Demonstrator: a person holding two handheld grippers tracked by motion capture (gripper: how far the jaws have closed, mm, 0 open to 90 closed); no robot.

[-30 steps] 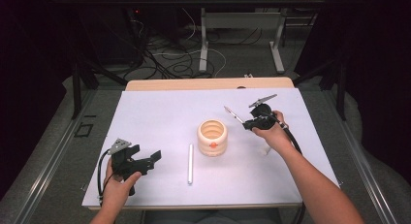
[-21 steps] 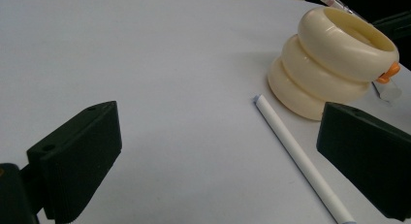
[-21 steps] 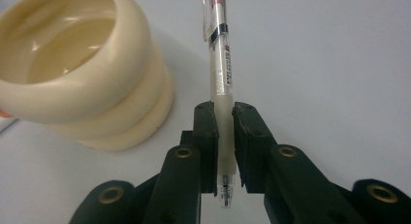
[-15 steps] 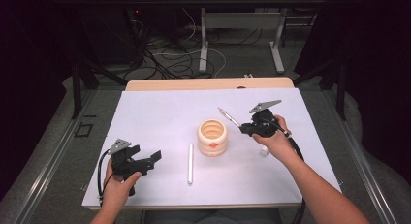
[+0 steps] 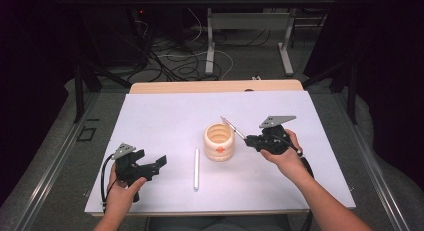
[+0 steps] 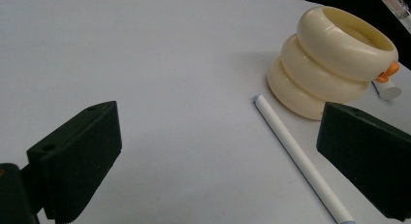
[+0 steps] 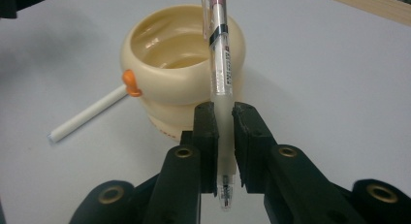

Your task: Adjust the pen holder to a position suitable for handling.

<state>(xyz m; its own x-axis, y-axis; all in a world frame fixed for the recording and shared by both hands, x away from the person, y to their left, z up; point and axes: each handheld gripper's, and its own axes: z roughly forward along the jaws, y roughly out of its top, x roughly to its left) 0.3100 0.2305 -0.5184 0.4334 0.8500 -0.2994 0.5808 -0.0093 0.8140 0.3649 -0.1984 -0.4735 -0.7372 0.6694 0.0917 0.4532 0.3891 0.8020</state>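
A cream ribbed cup [image 5: 219, 141] [image 6: 334, 61] [image 7: 181, 64] with a small orange knob stands near the middle of the white table [image 5: 150, 121]. My right gripper [image 5: 251, 140] [image 7: 224, 124] is shut on a clear pen [image 5: 233, 127] [image 7: 219, 64], held just right of the cup with its far end slanting up over the cup's rim. A white pen [image 5: 196, 168] [image 6: 300, 156] [image 7: 87, 114] lies flat on the table in front of the cup. My left gripper [image 5: 159, 164] [image 6: 218, 151] rests open at the front left, jaws wide apart, pointing toward the white pen.
A wooden strip [image 5: 215, 86] edges the table's far side. Beyond it are metal table legs [image 5: 210, 46] and loose cables [image 5: 175, 61] on the floor.
My right gripper has moved left and nearer with the clear pen, bringing it close to the cup. The left gripper has stayed put.
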